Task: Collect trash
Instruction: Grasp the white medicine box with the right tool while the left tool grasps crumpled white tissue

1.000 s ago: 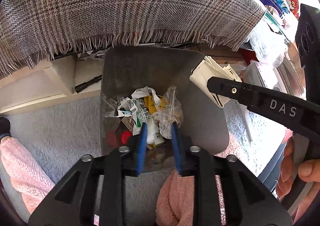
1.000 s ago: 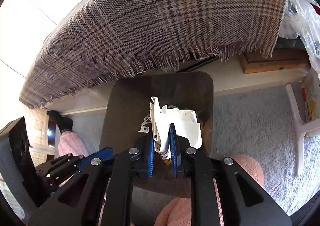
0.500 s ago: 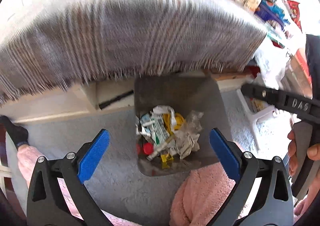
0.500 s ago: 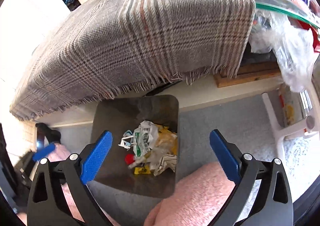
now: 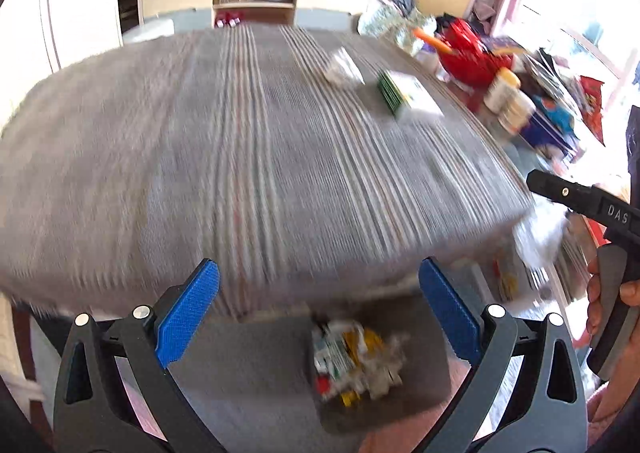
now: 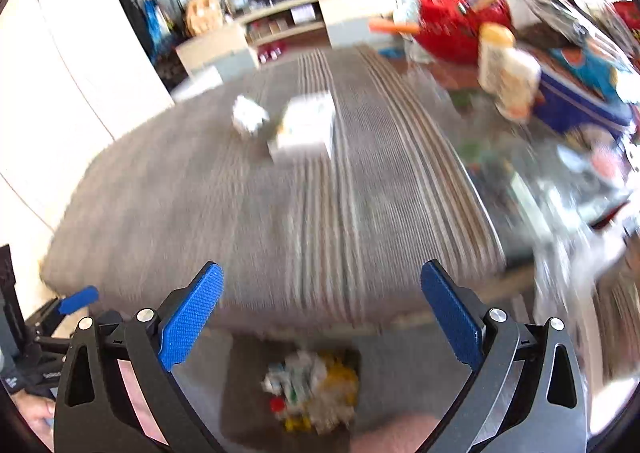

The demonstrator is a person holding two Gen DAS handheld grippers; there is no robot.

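Both views are motion-blurred. A dark bin (image 5: 420,337) on the floor holds a pile of trash (image 5: 356,361); the bin (image 6: 240,381) and its trash (image 6: 312,389) also show in the right wrist view. On the plaid-covered table (image 5: 248,173) lie a white-and-green box (image 5: 404,93) and a crumpled white wrapper (image 5: 342,69); in the right wrist view the box (image 6: 306,125) and wrapper (image 6: 250,117) lie at the far middle. My left gripper (image 5: 318,311) is open and empty above the bin. My right gripper (image 6: 320,311) is open and empty.
The right side of the table is crowded: a red bag (image 6: 452,29), a white jar with a yellow lid (image 6: 500,65), blue packets (image 6: 588,93). A low shelf unit (image 5: 256,1) stands behind. Grey carpet (image 5: 240,381) surrounds the bin.
Both grippers opened and dropped their trash into the bin, then rose and tilted up, so the table top with the box and wrapper now shows.
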